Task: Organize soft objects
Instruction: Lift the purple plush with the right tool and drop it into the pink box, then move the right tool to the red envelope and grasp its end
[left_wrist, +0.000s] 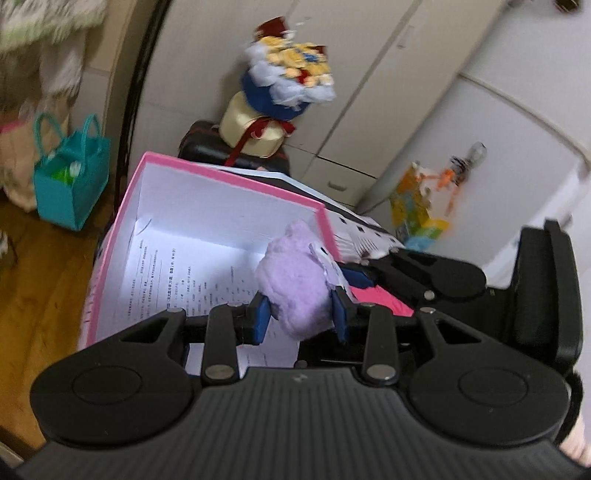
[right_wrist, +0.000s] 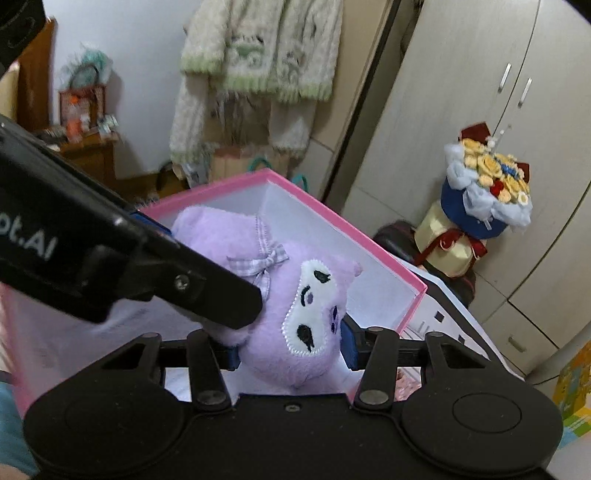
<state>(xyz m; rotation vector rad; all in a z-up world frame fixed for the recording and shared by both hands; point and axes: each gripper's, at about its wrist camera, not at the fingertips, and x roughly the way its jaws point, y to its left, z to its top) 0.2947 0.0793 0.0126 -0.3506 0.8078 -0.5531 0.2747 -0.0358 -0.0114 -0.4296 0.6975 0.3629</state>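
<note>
Both tools carry one purple plush toy (right_wrist: 295, 314) over the open pink box (left_wrist: 221, 177), so it can drop inside. The left gripper (left_wrist: 301, 314) pinches the toy's body; the right gripper (right_wrist: 290, 349) clamps its head. The bouquet (right_wrist: 487, 184) stands at two o'clock in the right wrist view.

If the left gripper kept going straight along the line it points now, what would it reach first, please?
Probably the printed paper lining the open pink box. The left gripper, clamped on the purple plush toy, points down into the box; depth is hard to judge.
</note>
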